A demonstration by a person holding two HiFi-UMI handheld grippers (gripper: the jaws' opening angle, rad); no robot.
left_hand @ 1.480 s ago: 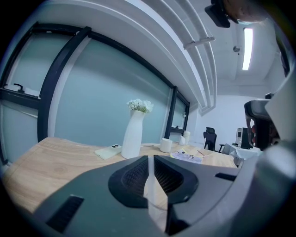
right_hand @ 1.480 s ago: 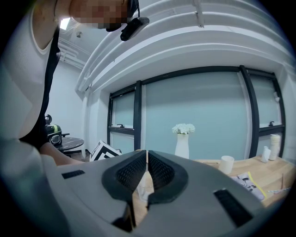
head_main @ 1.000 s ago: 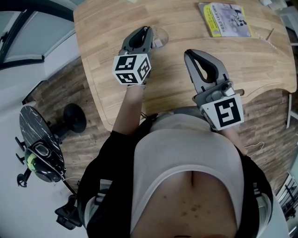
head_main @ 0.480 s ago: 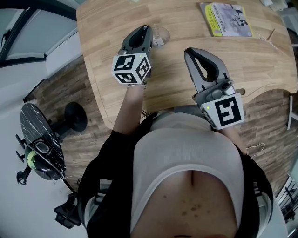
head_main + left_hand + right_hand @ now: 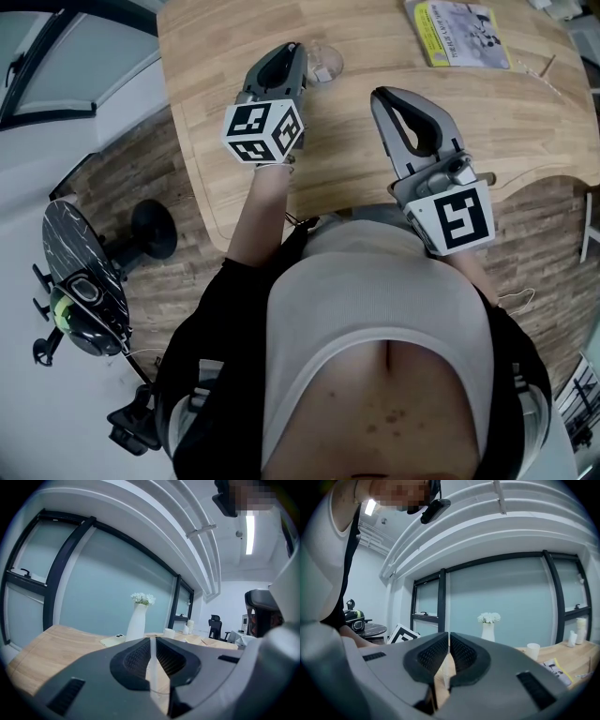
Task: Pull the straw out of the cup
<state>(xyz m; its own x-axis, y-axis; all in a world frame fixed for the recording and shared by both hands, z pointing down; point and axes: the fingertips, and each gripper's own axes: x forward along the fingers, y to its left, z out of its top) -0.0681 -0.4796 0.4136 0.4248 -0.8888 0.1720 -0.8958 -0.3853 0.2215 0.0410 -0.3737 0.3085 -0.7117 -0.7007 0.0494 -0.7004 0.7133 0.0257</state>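
Note:
A clear cup (image 5: 324, 64) stands on the wooden table (image 5: 356, 159), right beside the tip of my left gripper (image 5: 292, 47). In the left gripper view the left gripper (image 5: 151, 639) has its pads pressed on a thin, pale, translucent straw (image 5: 151, 667) that runs upright between them. Where the straw meets the cup is hidden by the jaws. My right gripper (image 5: 377, 94) hovers over the table's near part, apart from the cup. In its own view the right gripper (image 5: 448, 633) is shut, the pads meeting at the tip with nothing gripped.
A printed booklet (image 5: 457, 36) lies at the table's far right. Farther along the table stand a white vase with flowers (image 5: 136, 620), a phone (image 5: 115, 641) and a paper cup (image 5: 168, 632). The table's curved near edge is against the person's body.

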